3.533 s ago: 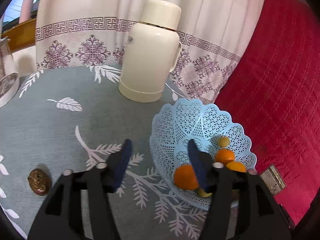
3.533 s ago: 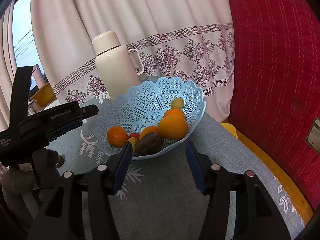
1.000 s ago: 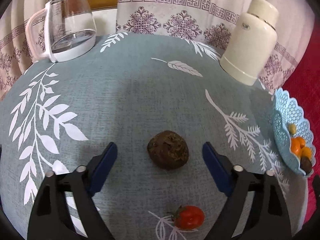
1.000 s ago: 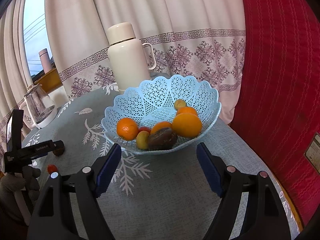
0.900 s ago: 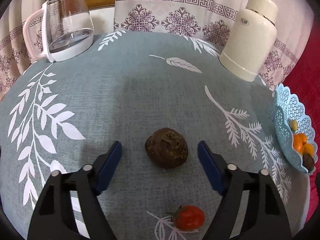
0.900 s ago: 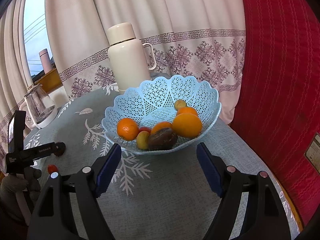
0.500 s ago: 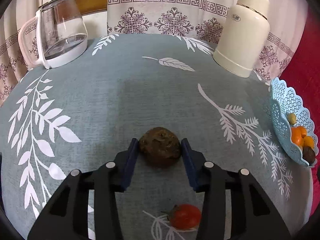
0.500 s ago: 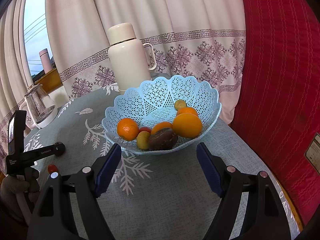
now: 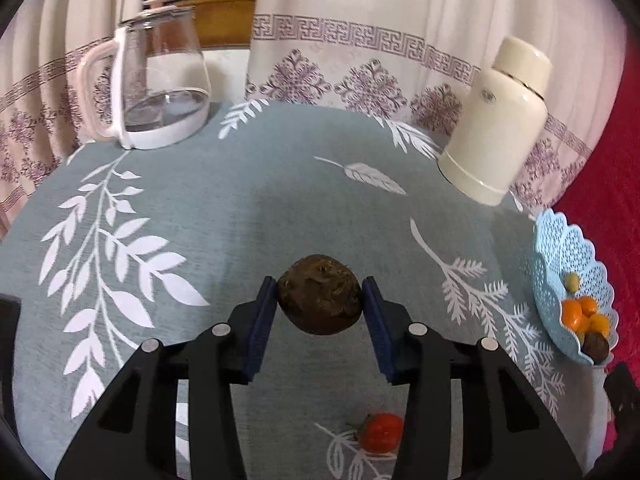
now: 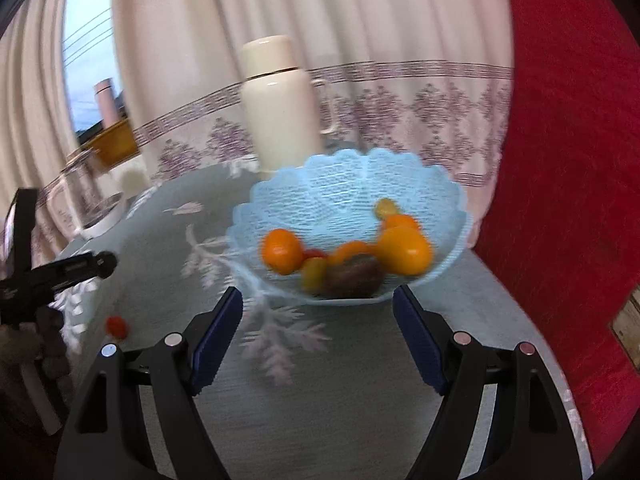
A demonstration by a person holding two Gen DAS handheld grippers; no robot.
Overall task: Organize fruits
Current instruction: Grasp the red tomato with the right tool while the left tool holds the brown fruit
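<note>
In the left wrist view my left gripper is shut on a wrinkled brown fruit, held a little above the grey leaf-print tablecloth. A small red tomato lies on the cloth below it. The pale blue lattice basket at the right edge holds oranges and other fruit. In the right wrist view my right gripper stands open in front of that basket, with nothing between its fingers. The left gripper and the tomato show at the left there.
A glass kettle stands at the back left of the table and a cream thermos at the back right. Patterned curtains hang behind. A red quilted cushion rises along the right side.
My left gripper closed on the brown fruit and lifted it slightly off the cloth. The right wrist view has shifted a little and blurred.
</note>
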